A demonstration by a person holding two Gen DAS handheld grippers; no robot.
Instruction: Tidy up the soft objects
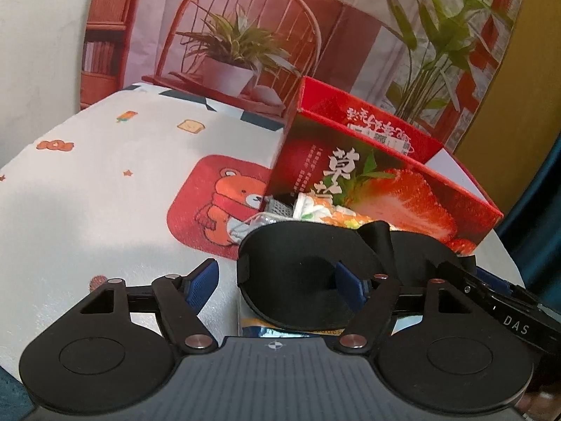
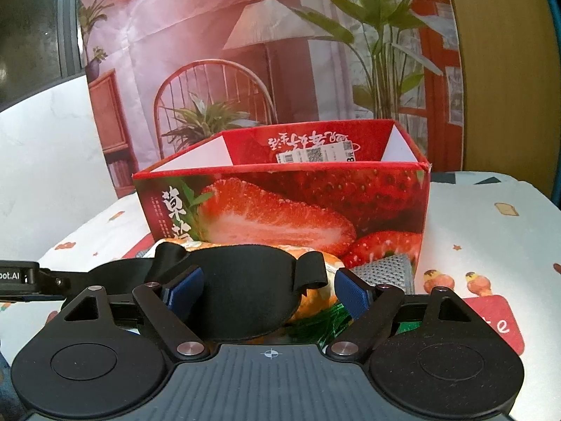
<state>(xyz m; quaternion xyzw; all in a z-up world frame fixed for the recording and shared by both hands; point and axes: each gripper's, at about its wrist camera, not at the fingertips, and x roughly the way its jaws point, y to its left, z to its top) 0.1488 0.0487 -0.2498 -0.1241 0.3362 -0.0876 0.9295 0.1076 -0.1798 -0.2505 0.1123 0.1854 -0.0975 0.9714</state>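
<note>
Cloth printed with a bear covers the desk [image 1: 105, 193] across the left of my left wrist view, and my left hand-held gripper [image 1: 277, 280] sits low in the frame with its blue pads spread wide, pinching nothing. Toward the centre, the black eye mask [image 1: 301, 263] lies draped over a heap of soft items, its near cup covering my right-side pad, so I judge it is only resting against that pad, not gripped. Rightward and above stands the open strawberry box [image 1: 385, 182], just behind the heap. In my right wrist view the same mask fills the lower middle, and my right hand-held gripper [image 2: 268, 289] is also spread, its pads on either side of one cup without closing on it. I judge the step in hand is picking up the mask. Next I would close one gripper on its edge, lift it clear of the orange packet [image 2: 315, 301], and carry it over the box's front wall.
</note>
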